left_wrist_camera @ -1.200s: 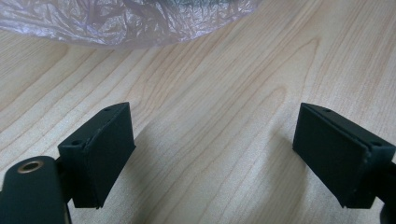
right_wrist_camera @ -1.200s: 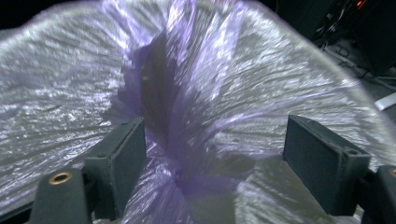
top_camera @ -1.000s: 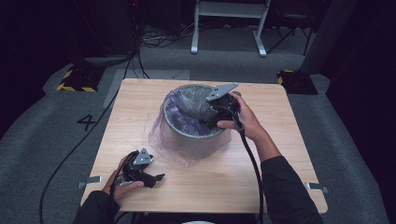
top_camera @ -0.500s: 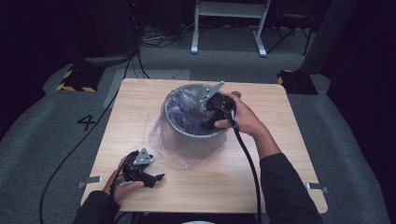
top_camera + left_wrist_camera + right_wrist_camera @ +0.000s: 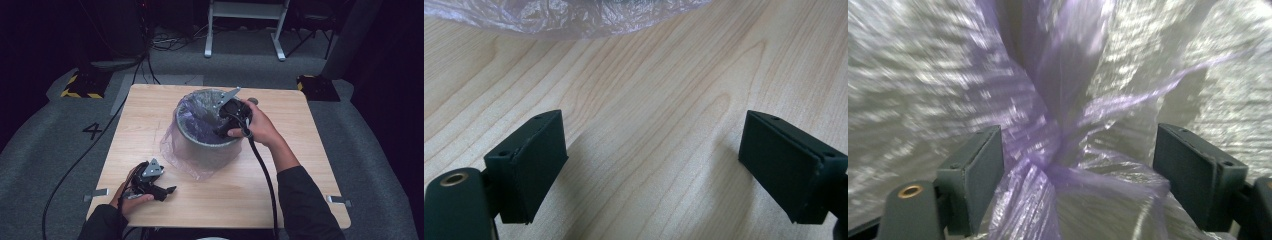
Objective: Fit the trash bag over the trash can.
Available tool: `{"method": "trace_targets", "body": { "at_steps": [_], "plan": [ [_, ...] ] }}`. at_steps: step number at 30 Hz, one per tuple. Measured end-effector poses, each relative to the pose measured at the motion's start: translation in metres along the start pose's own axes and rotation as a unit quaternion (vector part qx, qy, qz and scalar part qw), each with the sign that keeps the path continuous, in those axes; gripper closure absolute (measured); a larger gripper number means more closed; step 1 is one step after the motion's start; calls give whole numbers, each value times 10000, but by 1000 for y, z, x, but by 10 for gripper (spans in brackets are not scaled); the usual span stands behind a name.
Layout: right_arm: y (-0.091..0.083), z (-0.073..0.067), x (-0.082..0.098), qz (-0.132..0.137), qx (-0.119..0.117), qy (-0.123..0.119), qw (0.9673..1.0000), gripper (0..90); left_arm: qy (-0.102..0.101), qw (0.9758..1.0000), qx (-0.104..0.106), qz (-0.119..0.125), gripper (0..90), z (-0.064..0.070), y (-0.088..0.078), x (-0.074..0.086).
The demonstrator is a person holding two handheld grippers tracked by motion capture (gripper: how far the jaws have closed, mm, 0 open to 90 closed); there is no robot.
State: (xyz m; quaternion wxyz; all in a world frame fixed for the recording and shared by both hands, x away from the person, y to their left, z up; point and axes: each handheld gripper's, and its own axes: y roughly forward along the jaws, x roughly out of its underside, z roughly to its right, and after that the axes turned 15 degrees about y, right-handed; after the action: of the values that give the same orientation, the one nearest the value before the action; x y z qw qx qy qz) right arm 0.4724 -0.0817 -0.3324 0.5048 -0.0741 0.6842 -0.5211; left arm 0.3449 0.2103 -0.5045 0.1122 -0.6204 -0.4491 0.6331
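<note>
A grey round bin stands mid-table, lined with a thin purple plastic bag whose edge spills over the rim onto the wood. My right gripper reaches down into the bin from the right. In the right gripper view its jaws stand wide apart around a gathered twist of the purple bag, and the pads do not press on it. My left gripper rests on the table near the front left, held by a hand. Its jaws are open over bare wood, with nothing between them.
The wooden table has bare wood to the right of the bin and along the front. The bag's edge lies just beyond my left gripper. Cables trail off the table from both grippers. Grey carpet surrounds the table.
My right gripper has shifted slightly to the left inside the bin, staying open. The left hand and its gripper have not moved.
</note>
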Motion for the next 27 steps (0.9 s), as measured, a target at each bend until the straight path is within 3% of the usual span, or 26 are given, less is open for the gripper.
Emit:
{"method": "trace_targets", "body": {
  "at_steps": [4,8,16,19,27],
  "plan": [
    [-7,1,2,170,-73,149,9997,199,1,10000,0,0,115,0,0,0],
    [-19,2,4,505,-88,187,9985,199,-1,10000,-2,0,115,0,0,0],
    [-52,2,17,1203,-216,373,9918,197,0,10000,-1,0,115,0,0,0],
    [-61,4,25,1330,-287,411,9898,196,0,10000,-2,1,115,0,0,0],
    [-80,11,47,1592,-115,431,9862,184,16,10000,11,10,111,-1,1,0]
  ]
}}
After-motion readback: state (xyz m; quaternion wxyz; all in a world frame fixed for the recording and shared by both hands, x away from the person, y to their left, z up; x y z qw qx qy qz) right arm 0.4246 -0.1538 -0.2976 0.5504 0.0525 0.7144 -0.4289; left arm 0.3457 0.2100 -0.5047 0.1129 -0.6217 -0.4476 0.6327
